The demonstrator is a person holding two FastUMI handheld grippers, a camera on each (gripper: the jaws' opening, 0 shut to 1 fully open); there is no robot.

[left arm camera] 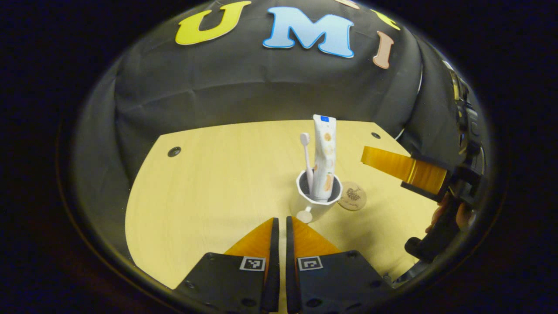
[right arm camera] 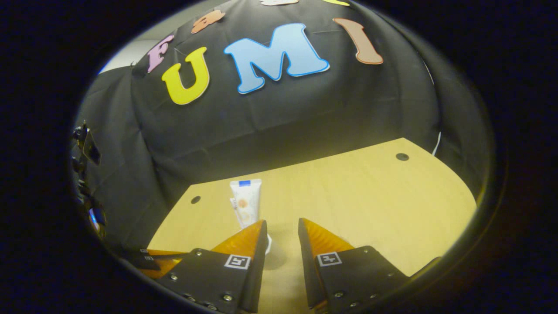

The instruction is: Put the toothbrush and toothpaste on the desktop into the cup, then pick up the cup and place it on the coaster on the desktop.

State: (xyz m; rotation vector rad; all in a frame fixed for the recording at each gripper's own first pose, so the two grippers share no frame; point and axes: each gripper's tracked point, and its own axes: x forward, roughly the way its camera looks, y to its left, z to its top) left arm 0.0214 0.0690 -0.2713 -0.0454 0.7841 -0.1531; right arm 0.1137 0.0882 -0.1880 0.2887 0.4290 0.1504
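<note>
Since the toothbrush (left arm camera: pixel 306 155) and toothpaste (left arm camera: pixel 324 155) already stand in the cup (left arm camera: pixel 317 201) on the desktop (left arm camera: pixel 209 196), I'd say the lift's next. Coaster (left arm camera: pixel 353 196) sits just beside it. Left gripper (left arm camera: pixel 279 224) is clenched on nothing, right gripper (right arm camera: pixel 282 231) spread apart, so one needs to grab the cup.

In the left gripper view, the left tongs (left arm camera: pixel 279 224) have their two fingers drawn nearly together, a thin slit between them and nothing held. At the right edge of that view the right tongs (left arm camera: pixel 403 168) reach in from the side, raised above the surface, with a hand (left arm camera: pixel 449 213) gripping the handle below. In the right gripper view, the right tongs (right arm camera: pixel 282 229) stand with the fingers apart, a clear gap between the tips.
</note>
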